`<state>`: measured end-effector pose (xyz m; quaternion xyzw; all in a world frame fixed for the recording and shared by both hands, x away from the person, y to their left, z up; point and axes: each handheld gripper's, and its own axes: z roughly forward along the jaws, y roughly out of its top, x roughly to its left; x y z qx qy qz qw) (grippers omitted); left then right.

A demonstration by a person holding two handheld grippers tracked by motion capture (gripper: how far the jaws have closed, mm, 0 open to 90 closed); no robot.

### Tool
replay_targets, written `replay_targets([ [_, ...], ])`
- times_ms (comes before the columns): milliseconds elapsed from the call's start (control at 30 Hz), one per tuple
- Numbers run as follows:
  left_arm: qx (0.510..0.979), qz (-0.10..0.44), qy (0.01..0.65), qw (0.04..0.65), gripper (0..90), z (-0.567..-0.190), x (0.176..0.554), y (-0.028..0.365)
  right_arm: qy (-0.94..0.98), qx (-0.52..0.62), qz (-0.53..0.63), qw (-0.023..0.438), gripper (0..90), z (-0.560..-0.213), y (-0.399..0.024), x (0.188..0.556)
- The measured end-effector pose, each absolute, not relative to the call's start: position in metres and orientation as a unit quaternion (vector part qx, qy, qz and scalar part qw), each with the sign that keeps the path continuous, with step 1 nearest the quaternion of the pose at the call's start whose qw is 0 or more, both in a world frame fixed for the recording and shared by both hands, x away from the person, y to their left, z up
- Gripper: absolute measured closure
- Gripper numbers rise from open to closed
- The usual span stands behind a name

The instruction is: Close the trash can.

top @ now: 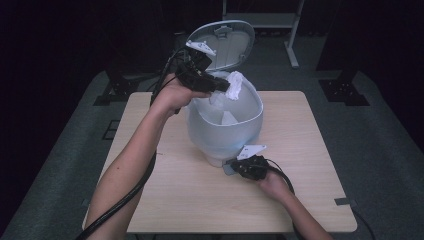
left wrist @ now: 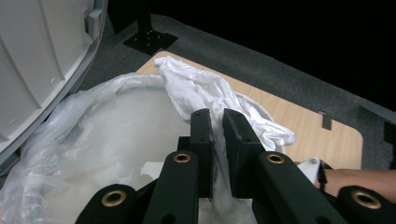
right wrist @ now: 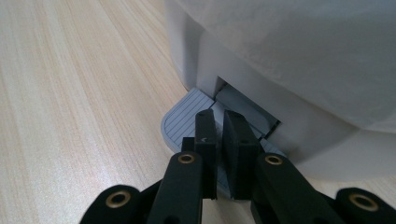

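A pale grey pedal bin (top: 225, 132) stands on the wooden table (top: 305, 150) with its lid (top: 225, 42) raised. A clear plastic liner (left wrist: 93, 135) lines the inside. My left gripper (top: 224, 86) hovers over the bin's open mouth, shut on a crumpled white tissue (top: 235, 85). In the left gripper view the tissue (left wrist: 196, 86) runs between the jaws of the left gripper (left wrist: 217, 116) and hangs over the rim. My right gripper (right wrist: 219, 116) is shut with nothing between its jaws, and its tips rest on the ribbed grey foot pedal (right wrist: 187, 116) at the bin's base.
The right gripper (top: 235, 162) sits low by the bin's front foot. Bare tabletop lies to the left and right of the bin and along the near edge. Dark stand bases (top: 345, 92) rest on the grey floor beyond the table.
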<state>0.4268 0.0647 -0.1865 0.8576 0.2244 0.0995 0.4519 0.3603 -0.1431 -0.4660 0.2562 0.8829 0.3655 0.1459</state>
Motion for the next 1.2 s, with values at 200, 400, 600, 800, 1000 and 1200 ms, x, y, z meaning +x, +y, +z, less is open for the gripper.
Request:
replay_targets([
  [200,0.858,0.098,0.228,0.45,82.7,-0.194,0.435,0.061,0.882,0.256,0.367,0.145,84.0,-0.466,-0.144,0.361],
  [400,0.859,0.103,0.233,0.444,82.6,-0.199,0.441,0.059,0.882,0.256,0.368,0.144,84.0,-0.466,-0.144,0.361],
  [600,0.861,0.11,0.243,0.434,80.9,-0.207,0.448,0.058,0.882,0.256,0.368,0.145,84.0,-0.466,-0.144,0.361],
  [800,0.86,0.117,0.246,0.431,66.9,-0.212,0.451,0.057,0.882,0.257,0.369,0.143,84.0,-0.466,-0.144,0.361],
  [1000,0.858,0.106,0.242,0.44,62.7,-0.215,0.446,0.059,0.881,0.257,0.369,0.143,84.0,-0.467,-0.144,0.361],
  [1200,0.856,0.099,0.234,0.449,60.4,-0.213,0.438,0.063,0.881,0.257,0.37,0.143,83.9,-0.467,-0.144,0.361],
])
